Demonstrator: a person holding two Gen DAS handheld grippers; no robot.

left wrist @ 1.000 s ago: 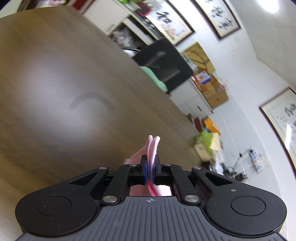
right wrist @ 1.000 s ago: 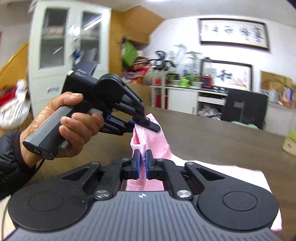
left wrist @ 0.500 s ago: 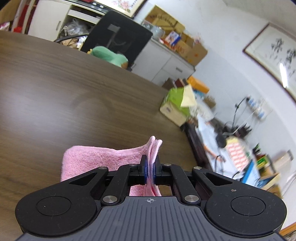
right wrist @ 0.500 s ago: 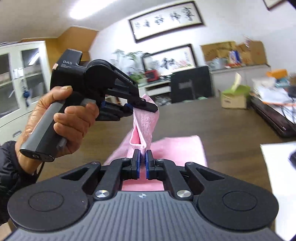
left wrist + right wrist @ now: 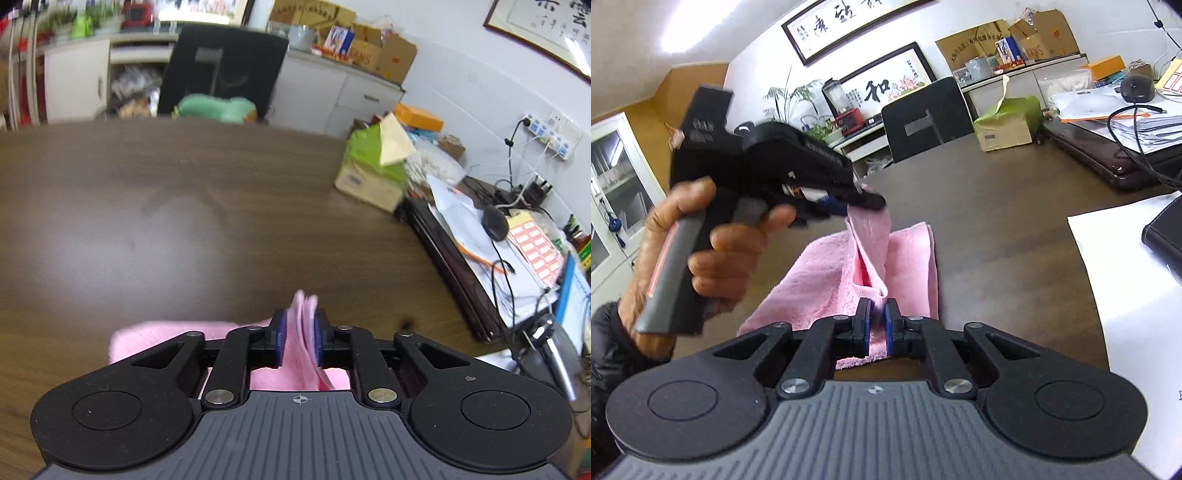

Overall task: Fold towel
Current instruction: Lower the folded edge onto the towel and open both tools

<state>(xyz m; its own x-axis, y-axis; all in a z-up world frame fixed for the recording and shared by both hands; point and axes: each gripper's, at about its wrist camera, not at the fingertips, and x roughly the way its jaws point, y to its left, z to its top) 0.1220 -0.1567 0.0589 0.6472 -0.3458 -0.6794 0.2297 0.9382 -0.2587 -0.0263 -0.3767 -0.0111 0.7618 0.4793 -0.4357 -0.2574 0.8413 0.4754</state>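
A pink towel [image 5: 820,273] lies partly on the dark wooden table [image 5: 997,236], with one edge lifted. My left gripper [image 5: 300,325] is shut on a bunched corner of the towel [image 5: 301,332]; it also shows in the right wrist view [image 5: 866,199], held by a hand above the towel. My right gripper [image 5: 875,317] is shut on the lifted edge's other corner, close over the lying part. The strip of towel between both grippers hangs slack and folded.
A green tissue box [image 5: 1008,122] and a black chair [image 5: 927,118] stand at the table's far side. A cluttered desk [image 5: 498,243] with papers, a mouse and cables adjoins on the right. White paper [image 5: 1126,280] and a black folder [image 5: 1167,232] lie near right.
Both grippers have carried the lifted towel edge forward and down over the lying part. The views have swung toward the cluttered desk side. Both jaws stayed closed on the towel.
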